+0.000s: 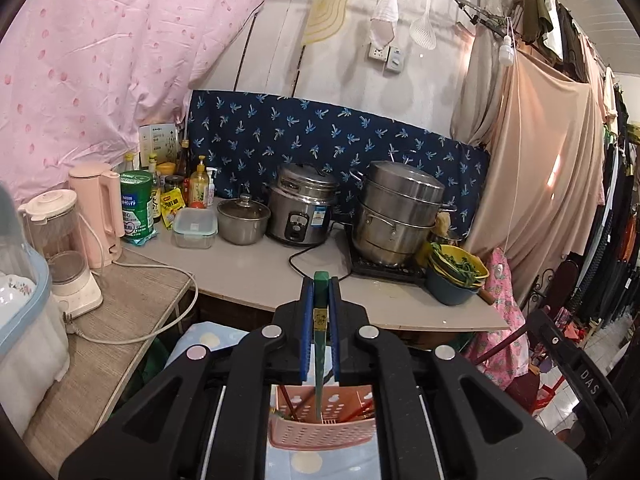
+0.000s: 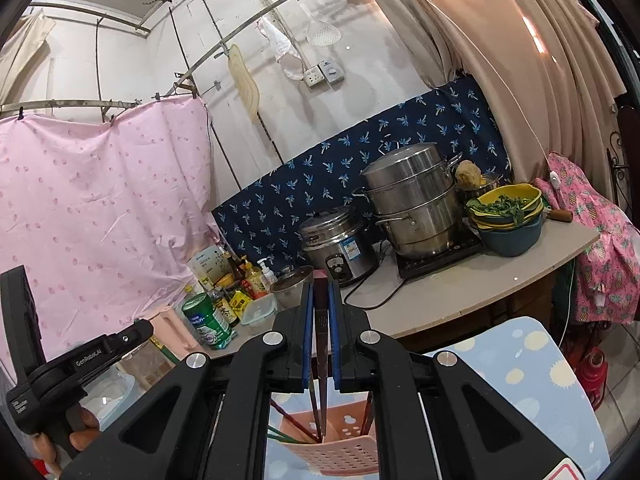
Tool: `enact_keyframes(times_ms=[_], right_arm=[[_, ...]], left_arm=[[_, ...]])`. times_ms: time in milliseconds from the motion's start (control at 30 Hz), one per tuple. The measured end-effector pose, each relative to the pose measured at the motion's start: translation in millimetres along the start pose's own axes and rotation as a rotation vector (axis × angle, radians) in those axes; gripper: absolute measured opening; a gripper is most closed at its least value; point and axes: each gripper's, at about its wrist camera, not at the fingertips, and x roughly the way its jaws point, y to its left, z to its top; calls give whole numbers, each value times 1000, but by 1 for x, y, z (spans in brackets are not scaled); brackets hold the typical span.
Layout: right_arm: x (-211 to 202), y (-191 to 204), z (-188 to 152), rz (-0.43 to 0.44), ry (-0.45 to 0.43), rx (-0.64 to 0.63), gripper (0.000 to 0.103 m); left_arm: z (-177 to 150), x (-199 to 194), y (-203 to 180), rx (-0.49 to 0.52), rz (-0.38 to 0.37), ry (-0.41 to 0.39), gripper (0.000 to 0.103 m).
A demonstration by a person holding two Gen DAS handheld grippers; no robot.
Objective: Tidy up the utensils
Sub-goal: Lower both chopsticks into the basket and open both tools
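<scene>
Blue spotted table — on it stands a pink perforated utensil basket.

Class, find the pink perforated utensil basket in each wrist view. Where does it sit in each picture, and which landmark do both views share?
Left wrist view: the pink utensil basket sits at bottom centre, below the left claw, which is shut on a green chopstick.
Right wrist view: bottom centre again, below the right claw.
Shared landmark: the steel steamer pot.
</scene>
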Motion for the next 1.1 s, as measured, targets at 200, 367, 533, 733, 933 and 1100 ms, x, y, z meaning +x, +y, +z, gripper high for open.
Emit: enact_keyframes(times_ms=[200,367,533,733,933,1100], right_arm=[[42,0,-22,-27,77,-40,7],[66,-10,-44,-55,137,-54,7],[76,-16,-56,-70,172,-55,8],[74,-16,-59,-78,174,-68,19],[64,-17,-57,-75,156,-54,44],[56,-13,-57,-76,155,-73,44]], left_arm=[[-14,27,3,19,27,29,7],[-29,43,10,18,32,75,7],[-40,55,12,20,37,112,7],[-47,57,10,33,48,111,18],[-51,51,9,29,75,100,50],[-53,47,6,42,86,111,50]])
